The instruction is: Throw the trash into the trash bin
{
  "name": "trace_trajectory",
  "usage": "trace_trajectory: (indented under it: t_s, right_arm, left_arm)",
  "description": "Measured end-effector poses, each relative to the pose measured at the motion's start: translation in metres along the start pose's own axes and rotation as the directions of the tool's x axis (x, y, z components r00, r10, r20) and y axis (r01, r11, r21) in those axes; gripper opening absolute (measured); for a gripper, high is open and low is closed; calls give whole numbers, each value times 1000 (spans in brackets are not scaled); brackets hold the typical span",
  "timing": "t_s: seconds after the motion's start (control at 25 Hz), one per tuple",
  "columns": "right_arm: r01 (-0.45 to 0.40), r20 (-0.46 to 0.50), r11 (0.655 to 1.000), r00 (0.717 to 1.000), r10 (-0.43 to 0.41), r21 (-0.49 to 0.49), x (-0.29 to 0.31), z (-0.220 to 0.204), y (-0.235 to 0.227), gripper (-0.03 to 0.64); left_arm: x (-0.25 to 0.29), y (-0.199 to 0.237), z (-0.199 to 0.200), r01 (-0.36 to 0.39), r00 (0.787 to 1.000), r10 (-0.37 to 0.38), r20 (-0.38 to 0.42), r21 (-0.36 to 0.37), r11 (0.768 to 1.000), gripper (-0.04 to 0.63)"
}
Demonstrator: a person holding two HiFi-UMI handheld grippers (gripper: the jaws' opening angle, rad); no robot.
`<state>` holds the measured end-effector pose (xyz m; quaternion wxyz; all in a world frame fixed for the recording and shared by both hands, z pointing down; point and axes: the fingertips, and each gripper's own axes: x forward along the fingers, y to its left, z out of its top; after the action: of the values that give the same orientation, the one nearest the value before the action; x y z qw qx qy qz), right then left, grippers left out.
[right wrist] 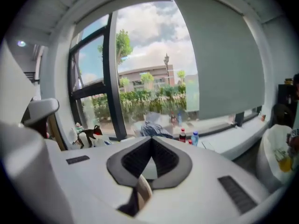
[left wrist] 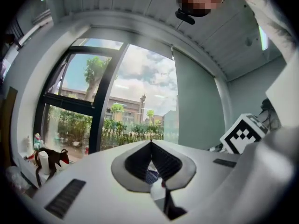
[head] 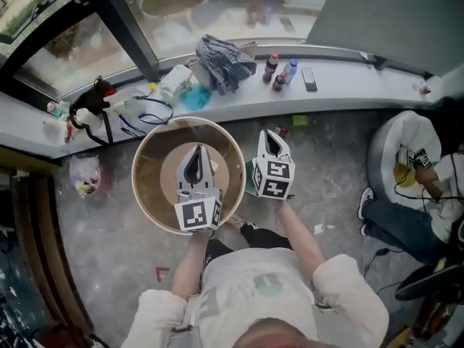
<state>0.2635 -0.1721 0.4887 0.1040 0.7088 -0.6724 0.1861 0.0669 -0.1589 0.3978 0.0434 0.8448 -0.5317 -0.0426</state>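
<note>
Trash bin (head: pixel 141 167) stands upright, its round mouth facing up.

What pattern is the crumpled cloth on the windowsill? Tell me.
Blue-and-white checks. The cloth shows best in the head view.

Left gripper (left wrist: pixel 150 143), jaws closed tip to tip, empty, pointing at window (left wrist: pixel 117 101); dark toy animal (left wrist: pixel 50 159) ahead, leftward.
</note>
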Motion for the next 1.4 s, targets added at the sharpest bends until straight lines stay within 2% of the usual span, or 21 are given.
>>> trace_trajectory:
  t_s: [0.08, 0.2, 0.28, 0.4, 0.56, 0.72, 0.88, 1.0, 1.2, 1.4]
  right_arm:
    - [-65, 117, 996, 991, 71, -55, -3, 59, 33, 14]
    - [-148, 248, 976, 951, 185, -159, -21, 120, 86, 14]
    - [-181, 295, 957, 924, 245, -226, -40, 138, 120, 14]
    - [-225, 339, 925, 882, 326, -305, -60, 150, 176, 14]
    - [-295, 354, 888, 837, 419, -353, -82, 155, 219, 14]
    - [-323, 353, 866, 815, 460, -383, -96, 155, 235, 14]
    - [-331, 356, 860, 807, 471, -389, -103, 155, 239, 14]
    - [-343, 355, 853, 800, 485, -392, -104, 154, 235, 14]
    - [-448, 337, 818, 755, 562, -360, -107, 148, 238, 14]
    - [-475, 301, 807, 759, 578, -351, -99, 136, 231, 14]
  left_arm:
    - [5, 20, 33, -49, 997, 48, 66, 15, 999, 11]
    - [0, 40, 78, -104, 985, 93, 144, 75, 992, 11]
    - [-11, 48, 101, -124, 979, 103, 177, 112, 986, 11]
    - [-27, 71, 124, -174, 966, 147, 213, 115, 978, 11]
    - [-40, 87, 142, -221, 952, 188, 240, 118, 968, 11]
    - [-52, 91, 155, -233, 946, 195, 258, 125, 964, 11]
    - [-63, 89, 165, -225, 932, 187, 310, 92, 970, 11]
    - [-63, 82, 163, -222, 933, 184, 309, 92, 971, 11]
    - [-65, 79, 157, -225, 937, 190, 293, 92, 970, 11]
    - [-69, 81, 149, -244, 939, 214, 270, 82, 966, 11]
